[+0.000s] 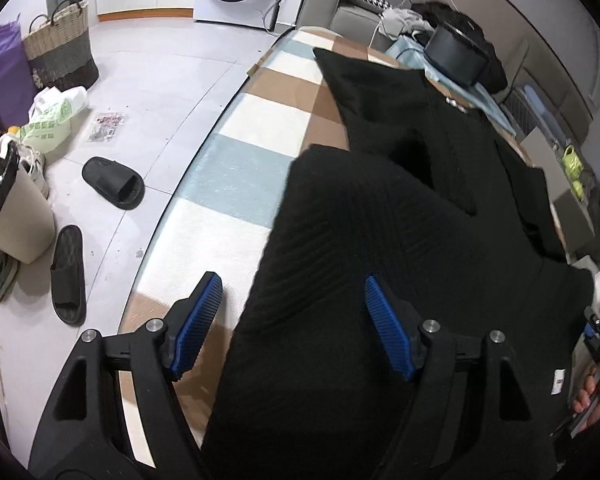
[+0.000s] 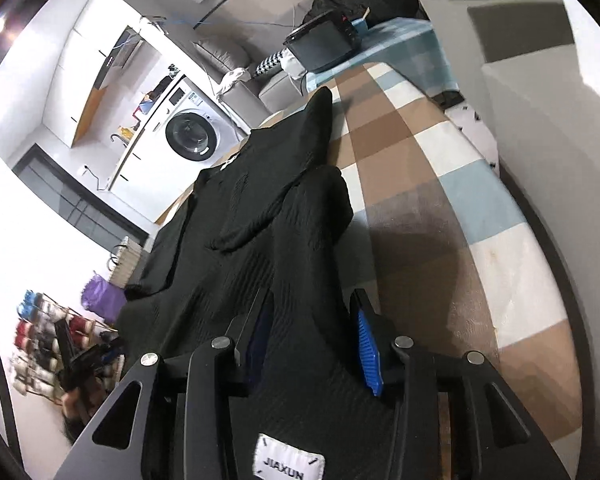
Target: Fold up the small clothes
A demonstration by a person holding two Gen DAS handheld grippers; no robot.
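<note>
I note left gripper [image 1: 294,320] fingers apart over the garment [image 1: 380,240] edge; right gripper [image 2: 314,344] clamps garment; checked cloth [image 2: 460,200] bare alongside.

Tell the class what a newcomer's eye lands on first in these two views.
A black ribbed garment sprawls across the checked tablecloth, filling both views. The right hand-held gripper has cloth between its blue pads, a white JIAXUN label below. A washing machine stands behind.

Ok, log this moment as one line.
step: folding | left tool: open over black garment | right tool: garment between fingers, grip unclear | surface: checkered cloth
</note>
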